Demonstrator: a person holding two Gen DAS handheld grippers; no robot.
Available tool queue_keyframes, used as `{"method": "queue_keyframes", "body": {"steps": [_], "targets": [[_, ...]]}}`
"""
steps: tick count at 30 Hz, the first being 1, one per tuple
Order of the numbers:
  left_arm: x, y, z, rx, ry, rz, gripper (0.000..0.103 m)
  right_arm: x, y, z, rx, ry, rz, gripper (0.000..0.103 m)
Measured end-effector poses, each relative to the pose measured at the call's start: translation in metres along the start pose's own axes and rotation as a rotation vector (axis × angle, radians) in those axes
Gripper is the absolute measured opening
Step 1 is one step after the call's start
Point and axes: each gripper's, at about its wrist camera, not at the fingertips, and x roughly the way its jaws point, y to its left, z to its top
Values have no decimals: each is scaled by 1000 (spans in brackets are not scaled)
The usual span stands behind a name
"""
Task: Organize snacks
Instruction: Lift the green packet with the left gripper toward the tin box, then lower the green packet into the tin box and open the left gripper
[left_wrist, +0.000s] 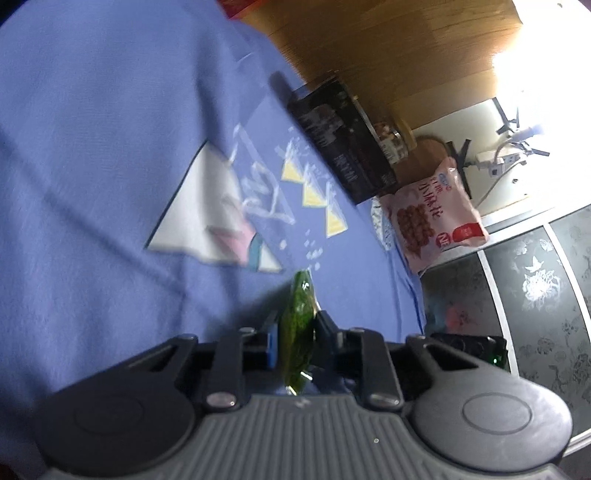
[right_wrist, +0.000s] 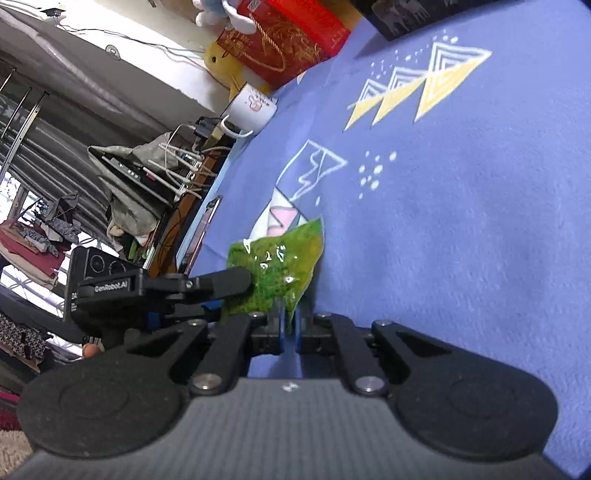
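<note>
A small green snack packet (left_wrist: 297, 332) stands edge-on between the fingers of my left gripper (left_wrist: 295, 325), which is shut on it above the blue patterned cloth (left_wrist: 110, 129). In the right wrist view the same green packet (right_wrist: 280, 266) is seen flat. My right gripper (right_wrist: 290, 325) is shut on its lower edge, and the left gripper's finger (right_wrist: 225, 282) grips it from the left. A pink snack bag (left_wrist: 432, 218) stands at the far edge of the cloth next to a black box (left_wrist: 343, 144).
A jar (left_wrist: 391, 142) sits behind the black box. A white mug (right_wrist: 251, 107), a red gift bag (right_wrist: 284, 40) and a yellow plush toy (right_wrist: 225, 62) stand at the cloth's (right_wrist: 461, 221) far left edge. Cables and clutter lie beyond the table's left side.
</note>
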Motion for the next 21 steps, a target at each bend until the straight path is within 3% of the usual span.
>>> {"method": "queue_keyframes", "body": {"steps": [6, 15, 21], "targets": [[23, -37, 42, 134, -3, -3, 21, -18, 8, 27, -67, -104, -55, 7], [105, -127, 148, 403, -34, -6, 28, -67, -1, 116, -135, -376, -158, 8], [173, -159, 207, 555, -117, 104, 36, -63, -19, 191, -202, -479, -288, 10]]}}
